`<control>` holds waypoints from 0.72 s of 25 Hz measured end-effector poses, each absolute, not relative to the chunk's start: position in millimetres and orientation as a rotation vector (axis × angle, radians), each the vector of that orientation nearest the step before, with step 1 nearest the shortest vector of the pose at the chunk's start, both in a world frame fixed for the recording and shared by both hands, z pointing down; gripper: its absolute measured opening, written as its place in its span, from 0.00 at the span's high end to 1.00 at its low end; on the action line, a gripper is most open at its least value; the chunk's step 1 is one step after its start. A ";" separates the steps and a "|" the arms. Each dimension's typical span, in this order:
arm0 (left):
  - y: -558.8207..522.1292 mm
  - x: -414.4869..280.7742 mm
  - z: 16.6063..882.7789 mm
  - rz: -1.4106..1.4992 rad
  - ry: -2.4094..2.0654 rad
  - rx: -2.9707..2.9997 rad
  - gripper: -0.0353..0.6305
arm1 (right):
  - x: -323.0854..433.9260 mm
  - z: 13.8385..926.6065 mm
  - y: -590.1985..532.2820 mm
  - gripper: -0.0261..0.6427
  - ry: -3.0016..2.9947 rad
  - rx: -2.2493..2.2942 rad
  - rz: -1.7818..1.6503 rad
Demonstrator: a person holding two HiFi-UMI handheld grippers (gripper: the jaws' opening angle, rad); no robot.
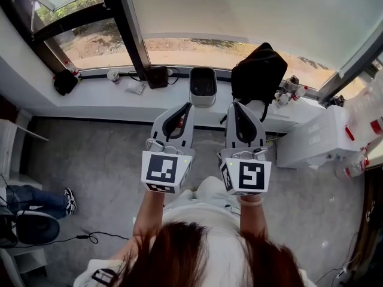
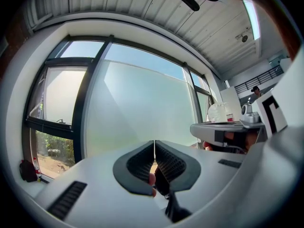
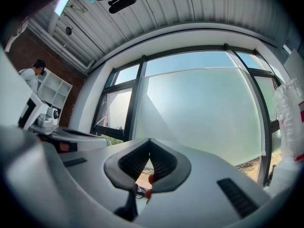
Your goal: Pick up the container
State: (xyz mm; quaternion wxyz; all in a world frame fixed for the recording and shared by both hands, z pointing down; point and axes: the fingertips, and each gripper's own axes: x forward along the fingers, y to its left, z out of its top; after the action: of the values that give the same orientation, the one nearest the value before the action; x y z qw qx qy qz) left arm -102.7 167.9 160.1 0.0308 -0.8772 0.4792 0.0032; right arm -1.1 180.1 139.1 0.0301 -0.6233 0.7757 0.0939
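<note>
The container (image 1: 203, 86), a pale tub with a dark inside, stands upright on the window ledge (image 1: 119, 97) under the big window (image 1: 239, 11). In the head view it sits beyond the tips of both grippers, roughly in line with the gap between them and well apart from either.

A black backpack (image 1: 258, 73) stands on the ledge just beside the container's right side. Past the backpack is a cluster of small bottles (image 1: 292, 88). To the container's left, near it, is a dark box (image 1: 158, 76). Further left are a cup (image 1: 113, 75) and a small black bag (image 1: 64, 81).

Bare grey floor (image 1: 102, 160) lies between the person and the ledge. A white box (image 1: 317, 137) stands on it at the right.

The left gripper (image 1: 188, 105) (image 2: 154, 142) and the right gripper (image 1: 234, 103) (image 3: 149, 139) are held side by side, pointing towards the ledge. Each has its jaws clenched tip to tip, and nothing is grasped in either.
</note>
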 end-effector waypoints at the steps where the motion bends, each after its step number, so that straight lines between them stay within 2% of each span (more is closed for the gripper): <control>1: 166.5 -103.3 161.2 0.008 1.475 -2.706 0.92 | -2.0 140.8 178.6 0.92 2.397 -1.931 0.291; 18: 70.5 -81.3 182.7 -0.085 1.504 -2.712 0.92 | 14.8 164.2 78.6 0.92 2.470 -1.887 0.213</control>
State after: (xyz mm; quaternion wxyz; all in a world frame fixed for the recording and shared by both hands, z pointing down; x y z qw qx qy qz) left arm -81.3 70.5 182.7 0.0198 -0.8740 0.4847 -0.0274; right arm 14.8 78.6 164.2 0.0131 -0.6056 0.7927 0.0684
